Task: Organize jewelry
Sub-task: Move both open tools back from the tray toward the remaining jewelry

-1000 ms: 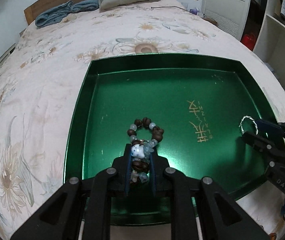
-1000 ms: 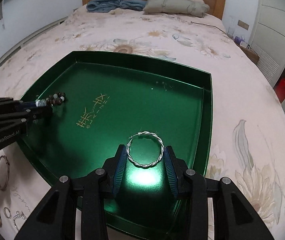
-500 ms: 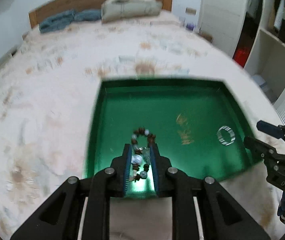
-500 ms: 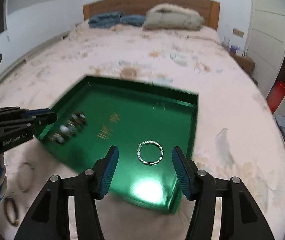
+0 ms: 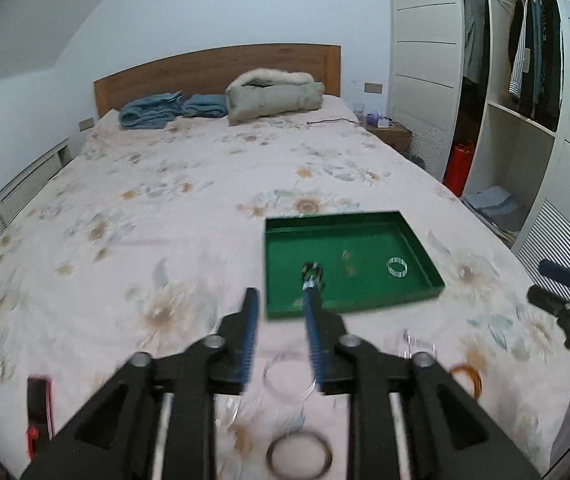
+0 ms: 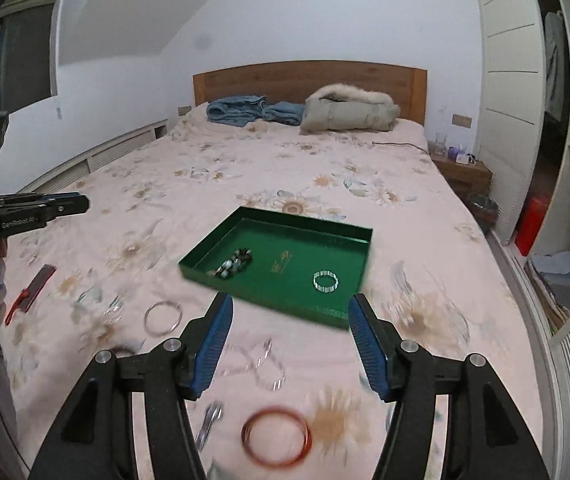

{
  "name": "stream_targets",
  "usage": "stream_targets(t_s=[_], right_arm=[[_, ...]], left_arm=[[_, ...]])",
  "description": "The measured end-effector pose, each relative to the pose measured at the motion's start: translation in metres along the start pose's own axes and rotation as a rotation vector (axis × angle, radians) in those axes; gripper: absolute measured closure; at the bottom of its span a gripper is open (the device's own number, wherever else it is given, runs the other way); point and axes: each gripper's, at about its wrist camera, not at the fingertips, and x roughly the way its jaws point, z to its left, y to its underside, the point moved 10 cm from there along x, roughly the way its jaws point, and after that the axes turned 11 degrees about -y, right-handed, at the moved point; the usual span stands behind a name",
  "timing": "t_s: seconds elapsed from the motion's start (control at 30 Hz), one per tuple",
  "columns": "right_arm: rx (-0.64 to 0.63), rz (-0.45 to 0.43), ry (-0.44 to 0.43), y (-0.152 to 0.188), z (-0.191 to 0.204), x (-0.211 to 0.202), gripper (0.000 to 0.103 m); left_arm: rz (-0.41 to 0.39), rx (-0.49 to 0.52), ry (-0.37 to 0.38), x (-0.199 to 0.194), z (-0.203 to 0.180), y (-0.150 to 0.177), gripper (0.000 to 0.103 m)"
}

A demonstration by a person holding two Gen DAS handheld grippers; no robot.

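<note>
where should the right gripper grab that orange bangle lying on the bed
Take the orange bangle by its thin rim, at the nearest arc, coming from above. It lies flat on the bedspread, so one of the fingers goes inside the hoop and one outside. The right gripper is empty, its jaws opening, and the bangle lies just below it in its view.

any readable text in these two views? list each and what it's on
"GenRobot.AI": white print on the side of the left gripper, seen in the right wrist view; blurred but just legible.
Gold characters on the floor of the green tray: too blurred to read in either view.
Nothing else carries readable text.
</note>
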Motion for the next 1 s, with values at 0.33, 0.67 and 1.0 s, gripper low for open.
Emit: stream_targets(t_s=[0.33, 0.67, 1.0], right_arm=[[0.007, -0.009, 0.050, 0.059, 0.020, -0.068, 0.045], [0.017, -0.004, 0.077, 0.096, 0.031, -0.092, 0.045], [0.078, 0.013, 0.086, 0.117, 0.020, -0.086, 0.050]], left_arm=[[0.005, -0.045, -0.102, -0.072, 0.054, 0.087, 0.063], [0.035, -0.135, -0.097, -0.088, 0.055, 0.140, 0.063], [0.100, -0.166, -0.076, -0.067, 0.039, 0.175, 0.063]])
